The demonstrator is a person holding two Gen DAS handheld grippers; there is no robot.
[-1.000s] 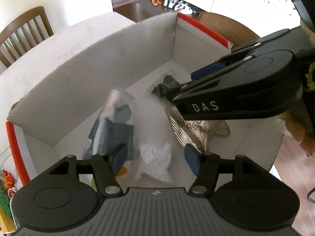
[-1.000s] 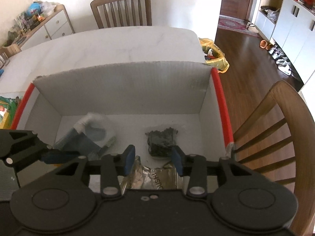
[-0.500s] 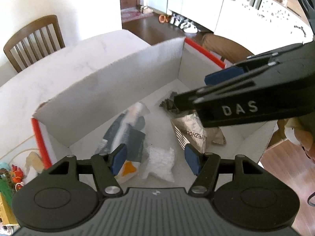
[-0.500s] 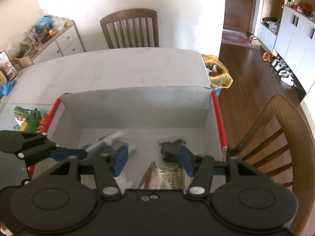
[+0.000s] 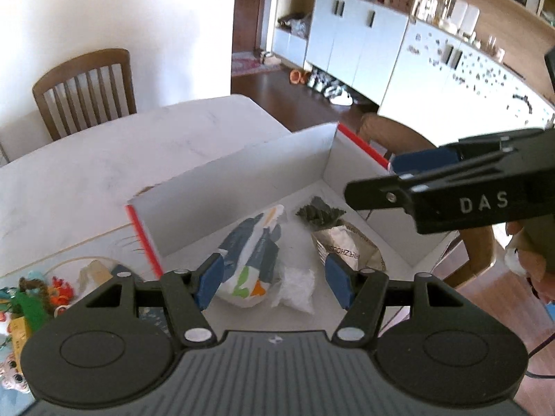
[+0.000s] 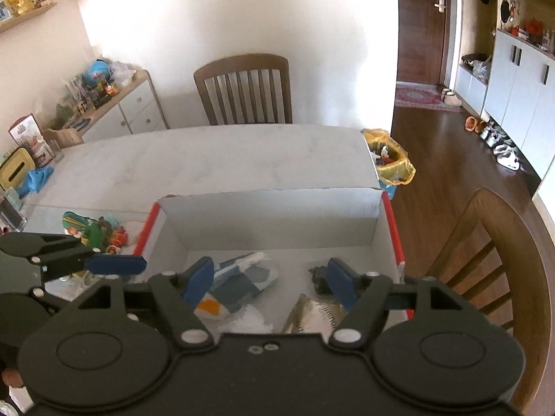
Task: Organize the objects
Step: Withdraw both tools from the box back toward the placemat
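Note:
A white cardboard box (image 5: 249,170) with red edges stands on the marble table. In it lie a blue-and-white packet (image 5: 248,260), a clear bag of white stuff (image 5: 296,286), a silver foil bag (image 5: 347,249) and a dark bag (image 5: 317,213). My left gripper (image 5: 274,282) is open and empty, high above the box's near side. My right gripper (image 6: 269,282) is open and empty above the box too; it shows in the left wrist view (image 5: 433,180) at the right. The box (image 6: 270,215), packet (image 6: 239,279), foil bag (image 6: 312,315) and dark bag (image 6: 319,277) show in the right wrist view.
Small colourful toys (image 5: 31,298) lie on the table left of the box, also in the right wrist view (image 6: 95,232). Wooden chairs stand at the far side (image 6: 242,90) and at the right (image 6: 485,253). A yellow bin bag (image 6: 390,159) sits by the table's corner.
Both grippers have risen and pulled back from the box, so more of the room and table shows. Both stay open and empty. The items in the box have not moved.

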